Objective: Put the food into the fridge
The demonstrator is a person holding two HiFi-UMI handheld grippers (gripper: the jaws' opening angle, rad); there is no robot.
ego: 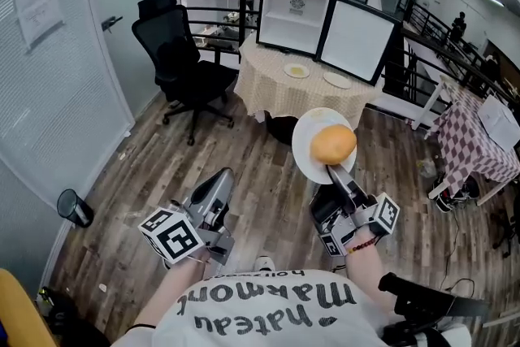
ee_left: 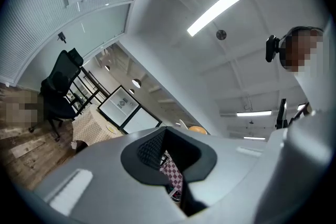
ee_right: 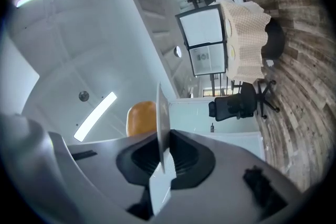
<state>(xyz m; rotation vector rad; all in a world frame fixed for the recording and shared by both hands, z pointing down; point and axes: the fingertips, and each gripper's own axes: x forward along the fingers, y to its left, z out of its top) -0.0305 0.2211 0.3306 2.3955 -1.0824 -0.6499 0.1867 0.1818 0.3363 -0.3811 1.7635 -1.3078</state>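
Wood-plank floor (ego: 268, 199) stretches to an office chair (ego: 183, 65) far ahead of the left gripper (ego: 221, 177), whose jaws sit together, empty. Beside it on the right, the right gripper (ego: 333, 169) pinches the rim of a white plate (ego: 305, 142) carrying an orange bun (ego: 334, 144), with the open fridge (ego: 325, 28) on its clothed table (ego: 276, 89) well beyond.

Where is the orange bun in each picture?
Head view: bun, right of centre, on the plate.
Left gripper view: bun small, just above the jaws.
Right gripper view: bun left of the plate's edge, low centre.
Shared landmark: the open fridge.
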